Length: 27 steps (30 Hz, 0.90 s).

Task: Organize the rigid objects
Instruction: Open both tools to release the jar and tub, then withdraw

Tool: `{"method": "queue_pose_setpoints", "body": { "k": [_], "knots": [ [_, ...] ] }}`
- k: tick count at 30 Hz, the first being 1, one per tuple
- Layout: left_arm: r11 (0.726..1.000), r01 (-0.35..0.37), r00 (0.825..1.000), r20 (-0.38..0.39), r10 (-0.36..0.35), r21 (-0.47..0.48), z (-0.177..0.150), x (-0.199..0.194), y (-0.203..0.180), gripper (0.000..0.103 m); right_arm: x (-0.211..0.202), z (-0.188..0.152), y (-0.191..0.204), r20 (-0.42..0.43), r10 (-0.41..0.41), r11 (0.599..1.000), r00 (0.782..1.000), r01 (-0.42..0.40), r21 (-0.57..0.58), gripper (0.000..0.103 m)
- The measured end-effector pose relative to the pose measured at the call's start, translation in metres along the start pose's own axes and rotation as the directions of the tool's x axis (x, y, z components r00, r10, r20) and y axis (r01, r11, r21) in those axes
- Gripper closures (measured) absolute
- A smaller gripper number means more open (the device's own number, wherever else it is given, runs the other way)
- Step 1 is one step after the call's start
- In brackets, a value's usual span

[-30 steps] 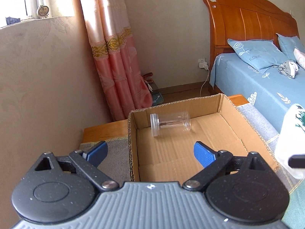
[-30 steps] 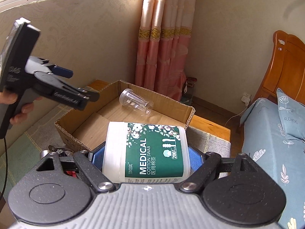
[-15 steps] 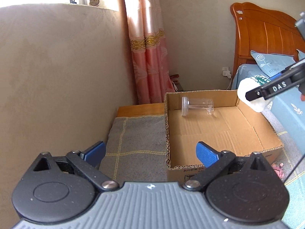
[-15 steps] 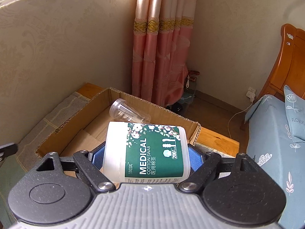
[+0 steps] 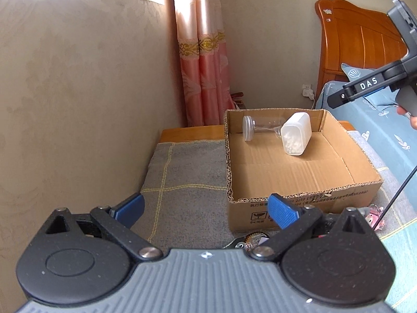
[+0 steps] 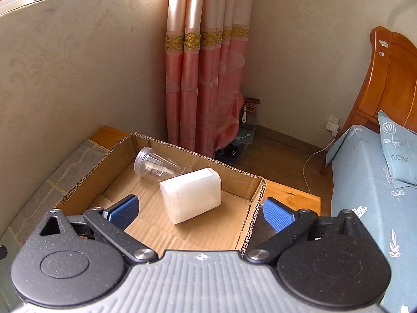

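Home bedroom: wooden headboard (image 6: 391, 83), blue floral bedding (image 6: 365, 182) with pillow (image 6: 398, 151), pink curtain (image 6: 206, 78), wall socket (image 6: 333, 124).

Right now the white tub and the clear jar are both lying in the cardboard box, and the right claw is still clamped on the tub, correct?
Not quite. The tub and jar do lie in the box, but the right claw has let go: its jaws are opening, apart from the tub. The right wrist view shows it.

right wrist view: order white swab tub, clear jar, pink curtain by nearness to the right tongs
1. White swab tub: lying in the cardboard box, just ahead of the opening right tongs, nothing between them.
2. Clear jar: on its side behind the tub, by the box's back wall.
3. Pink curtain: hanging beyond the box.
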State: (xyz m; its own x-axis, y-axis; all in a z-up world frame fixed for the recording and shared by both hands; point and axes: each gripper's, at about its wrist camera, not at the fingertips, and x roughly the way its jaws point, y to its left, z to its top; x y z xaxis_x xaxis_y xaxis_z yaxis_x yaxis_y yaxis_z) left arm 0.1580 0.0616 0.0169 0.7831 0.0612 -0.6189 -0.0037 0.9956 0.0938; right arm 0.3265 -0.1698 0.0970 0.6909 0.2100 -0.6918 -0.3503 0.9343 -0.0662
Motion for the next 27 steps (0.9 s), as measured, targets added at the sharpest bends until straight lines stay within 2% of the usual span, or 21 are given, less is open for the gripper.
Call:
{"method": "queue_pose_setpoints", "body": {
  "k": [11,18,23,27],
  "knots": [
    [0.999,0.037,0.999,0.006,-0.037,0.025,-0.011,-0.009,-0.009,0.002,-0.038,-0.038,0.004,0.005,0.010,0.999,1.000,-0.010,0.039,0.000],
    [0.998,0.060,0.998,-0.017,-0.059,0.029,-0.025,-0.006,-0.009,0.002,-0.060,-0.089,0.010,0.008,0.003,0.997,1.000,-0.003,0.083,0.000],
    [0.996,0.086,0.996,-0.035,-0.085,0.023,-0.038,-0.003,-0.008,0.002,-0.065,-0.130,0.021,0.004,-0.037,0.995,0.999,0.036,0.095,0.000],
    [0.994,0.103,0.993,-0.057,-0.102,0.022,-0.049,-0.001,-0.009,0.002,-0.063,-0.163,0.021,-0.026,-0.060,0.984,0.998,0.063,0.165,0.000]
  ]
}}
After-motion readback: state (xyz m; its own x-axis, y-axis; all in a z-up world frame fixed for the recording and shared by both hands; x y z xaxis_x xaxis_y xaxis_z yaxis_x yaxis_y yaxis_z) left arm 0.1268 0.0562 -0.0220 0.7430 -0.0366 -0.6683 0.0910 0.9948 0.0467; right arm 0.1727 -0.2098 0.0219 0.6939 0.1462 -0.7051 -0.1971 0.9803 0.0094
